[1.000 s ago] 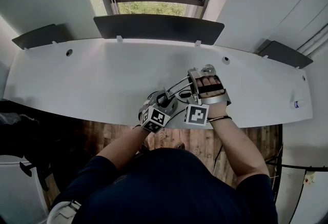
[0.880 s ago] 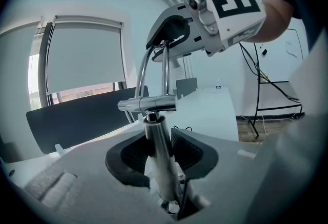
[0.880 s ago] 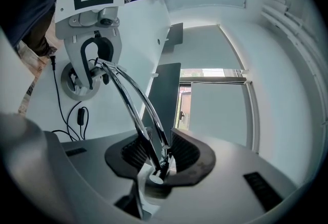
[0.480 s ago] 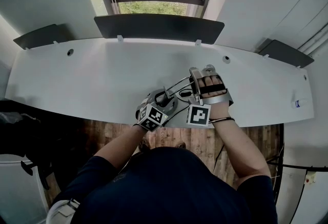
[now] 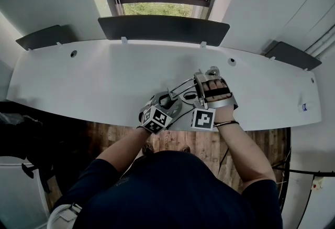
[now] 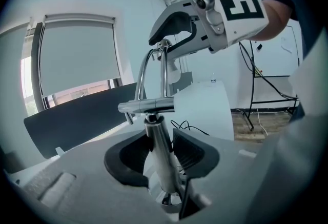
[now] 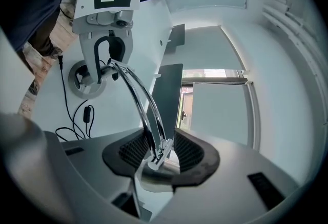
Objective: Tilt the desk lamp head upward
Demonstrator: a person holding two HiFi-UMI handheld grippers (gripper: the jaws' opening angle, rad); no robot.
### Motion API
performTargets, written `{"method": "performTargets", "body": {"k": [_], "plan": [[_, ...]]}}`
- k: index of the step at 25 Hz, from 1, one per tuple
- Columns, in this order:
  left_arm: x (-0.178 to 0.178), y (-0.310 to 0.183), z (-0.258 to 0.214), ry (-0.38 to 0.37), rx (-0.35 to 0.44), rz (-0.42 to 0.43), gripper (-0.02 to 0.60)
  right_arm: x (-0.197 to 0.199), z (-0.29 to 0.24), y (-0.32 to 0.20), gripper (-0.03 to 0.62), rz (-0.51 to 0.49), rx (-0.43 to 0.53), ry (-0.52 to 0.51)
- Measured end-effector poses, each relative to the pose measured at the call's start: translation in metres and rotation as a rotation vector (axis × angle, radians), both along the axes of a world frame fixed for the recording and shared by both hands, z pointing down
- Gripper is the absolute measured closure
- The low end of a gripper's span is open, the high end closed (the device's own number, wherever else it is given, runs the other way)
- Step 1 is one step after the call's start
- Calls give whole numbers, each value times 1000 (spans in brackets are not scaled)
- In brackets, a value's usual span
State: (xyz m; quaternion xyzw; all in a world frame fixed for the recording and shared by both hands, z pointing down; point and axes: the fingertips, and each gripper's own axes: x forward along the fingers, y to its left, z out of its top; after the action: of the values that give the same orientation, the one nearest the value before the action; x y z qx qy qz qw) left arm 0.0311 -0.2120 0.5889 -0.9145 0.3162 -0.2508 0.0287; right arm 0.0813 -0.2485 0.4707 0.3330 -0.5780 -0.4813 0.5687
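A chrome desk lamp [image 5: 180,91] stands near the front edge of the white desk [image 5: 104,76]. My left gripper [image 6: 156,152] has its pads closing on the lamp's upright post [image 6: 154,136] just under the crossbar. Two curved chrome arm rods [image 7: 139,97] rise from the round base [image 7: 82,78] to the end joint [image 7: 158,157]. That joint sits between the pads of my right gripper [image 7: 160,154]. The right jaws are closing, and a gap still shows beside the right pad. In the head view the right gripper [image 5: 208,77] is just behind the lamp head [image 5: 212,71].
The lamp's black cable with its inline switch [image 7: 88,114] trails over the desk by the base. Dark panels [image 5: 163,28] line the desk's back edge under a window. Wooden floor [image 5: 199,144] lies below the front edge.
My left gripper has turned and shifted slightly left at the lamp post. The right gripper and the lamp arm stay almost where they were.
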Motion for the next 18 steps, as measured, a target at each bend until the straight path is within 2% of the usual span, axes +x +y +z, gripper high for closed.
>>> {"method": "performTargets", "body": {"k": [5, 9, 15, 18], "plan": [[-1, 1, 4, -1, -10, -3, 436, -1, -2, 1, 430, -12, 2, -5], [1, 1, 4, -15, -36, -8, 445, -9, -15, 6, 471, -39, 33, -24], [1, 1, 4, -24, -39, -4, 445, -12, -17, 6, 456, -38, 24, -3], [2, 2, 4, -37, -37, 13, 443, -14, -20, 6, 415, -49, 31, 23]]}}
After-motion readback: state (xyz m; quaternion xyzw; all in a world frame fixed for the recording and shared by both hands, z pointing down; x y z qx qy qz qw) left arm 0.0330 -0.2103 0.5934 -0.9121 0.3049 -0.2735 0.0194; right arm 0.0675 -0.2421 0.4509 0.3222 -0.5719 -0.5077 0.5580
